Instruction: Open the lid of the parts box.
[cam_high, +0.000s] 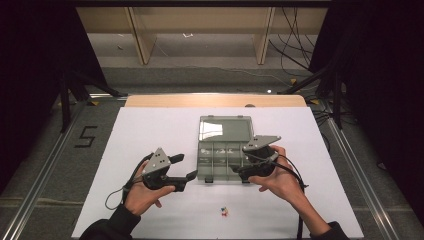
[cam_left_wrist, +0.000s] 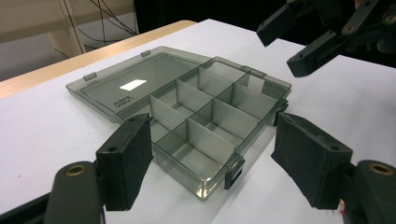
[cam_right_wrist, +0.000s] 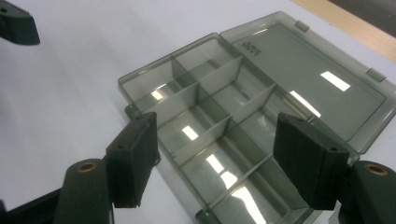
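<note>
While looking down from the high view, find the compartment box (cam_high: 220, 161) a little right of the middle of the surface (cam_high: 150, 130), open, with its clear lid (cam_high: 224, 128) folded flat toward the far edge and the divided tray on the near side. Long axis of the tray: across the surface, left to right, parallel to the near edge. Left gripper (cam_high: 185, 167): just off the tray's near left corner, apart from it, pointing right toward it, jaws spread wide with nothing between the pads. Right gripper (cam_high: 243, 170): over the tray's near right end, jaws likewise spread and empty, judging from its own view, with the pads clear of the dividers. Nearer of the two, then: the right, already above the compartments, while the left needs a short move to the right to meet the box wall. Near the near edge, well apart from the box, a few small coloured bits (cam_high: 223, 211), too small to identify. Hard to make out from above: the right gripper's tips, tucked under the hand and grey plate, and the rightmost compartments beneath them. Seemingly empty compartments otherwise, though glare covers several floors.
</note>
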